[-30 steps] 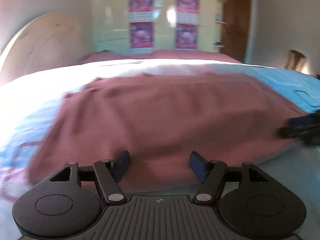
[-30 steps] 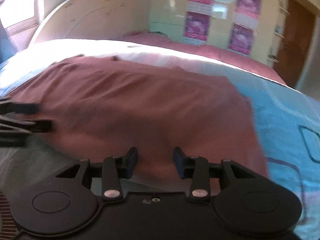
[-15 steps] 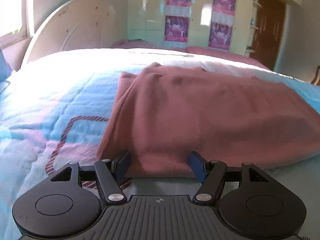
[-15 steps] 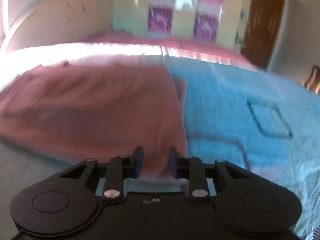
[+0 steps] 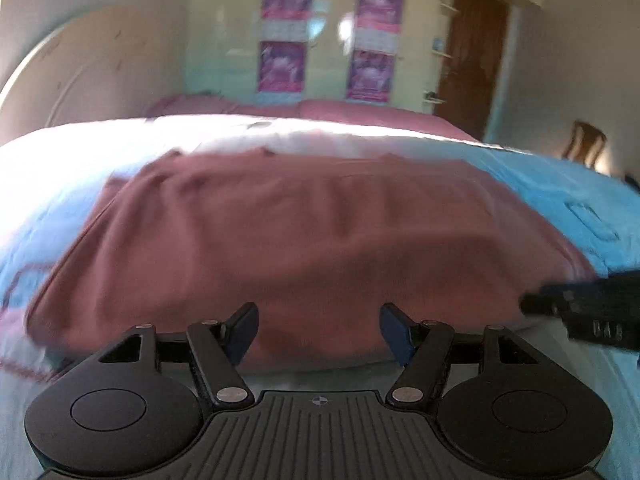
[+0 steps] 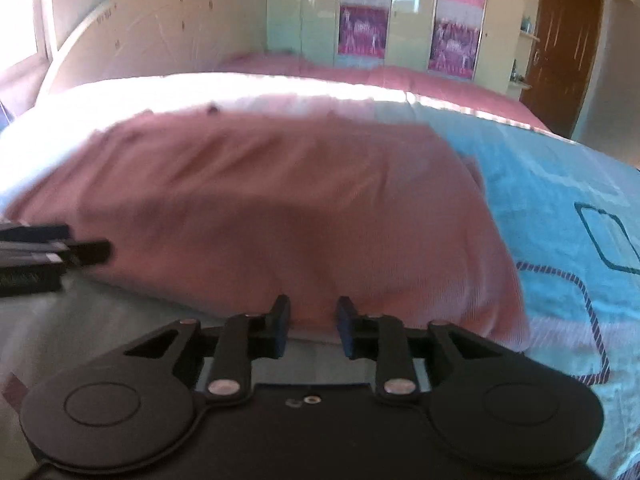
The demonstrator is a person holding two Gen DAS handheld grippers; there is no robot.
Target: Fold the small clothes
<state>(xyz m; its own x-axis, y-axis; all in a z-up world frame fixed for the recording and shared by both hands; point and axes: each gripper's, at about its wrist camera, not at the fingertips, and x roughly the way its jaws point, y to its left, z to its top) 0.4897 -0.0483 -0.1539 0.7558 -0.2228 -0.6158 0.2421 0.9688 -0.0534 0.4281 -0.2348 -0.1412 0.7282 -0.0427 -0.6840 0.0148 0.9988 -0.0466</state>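
A dusty-pink garment (image 5: 312,236) lies spread flat on the bed; it also shows in the right wrist view (image 6: 260,204). My left gripper (image 5: 318,334) is open and empty at the garment's near edge, left of middle. My right gripper (image 6: 312,328) is open with a narrower gap, empty, at the near edge toward the garment's right corner. The right gripper shows at the right edge of the left wrist view (image 5: 588,312), and the left gripper at the left edge of the right wrist view (image 6: 48,256).
The bed has a light-blue quilt (image 6: 560,184) with dark outlined squares. A curved headboard (image 6: 152,40) stands at the back left. Pink pillows (image 5: 360,114), a wardrobe with purple posters (image 5: 328,40), a brown door (image 5: 472,60) and a chair (image 5: 584,144) are behind.
Both grippers swung outward toward the garment's side edges half a second ago and have come back toward its middle; each sees the other again. Both stay open.
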